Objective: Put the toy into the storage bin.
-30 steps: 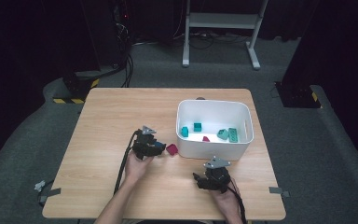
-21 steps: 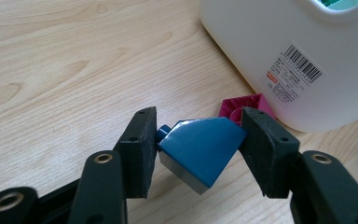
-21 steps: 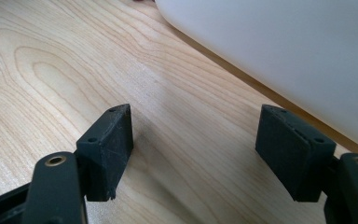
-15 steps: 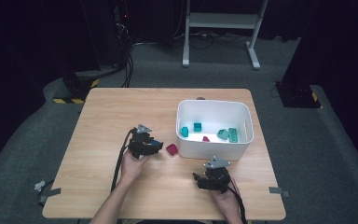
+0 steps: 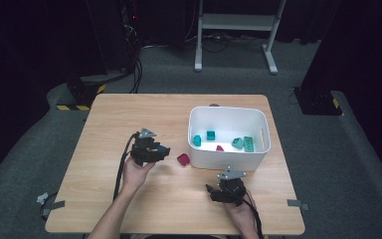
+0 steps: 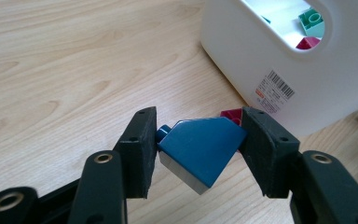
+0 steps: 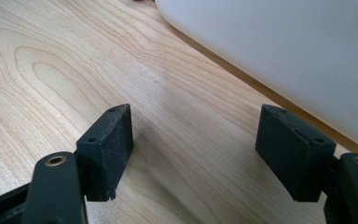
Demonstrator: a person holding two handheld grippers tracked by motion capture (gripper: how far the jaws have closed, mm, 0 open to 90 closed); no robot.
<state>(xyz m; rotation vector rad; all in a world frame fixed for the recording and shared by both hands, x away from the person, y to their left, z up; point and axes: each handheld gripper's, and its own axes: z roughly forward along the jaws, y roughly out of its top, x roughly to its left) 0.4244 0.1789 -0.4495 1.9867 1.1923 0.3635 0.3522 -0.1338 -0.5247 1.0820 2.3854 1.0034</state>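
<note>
Left of centre in the high view, the left gripper [image 5: 160,151] appears only as a dark lump; its own view reveals the jaws clamped on a blue block [image 6: 200,150], a magenta block [image 6: 230,115] just behind. At lower right, the right gripper [image 7: 196,154] gapes, holding nothing, beside the white bin [image 5: 227,157].

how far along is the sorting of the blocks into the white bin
Done: several teal blocks and one dark red piece lie in the white bin. In hand: the left gripper clamps a blue block. Left: a magenta block on the table beside the bin. The right gripper is open.
</note>
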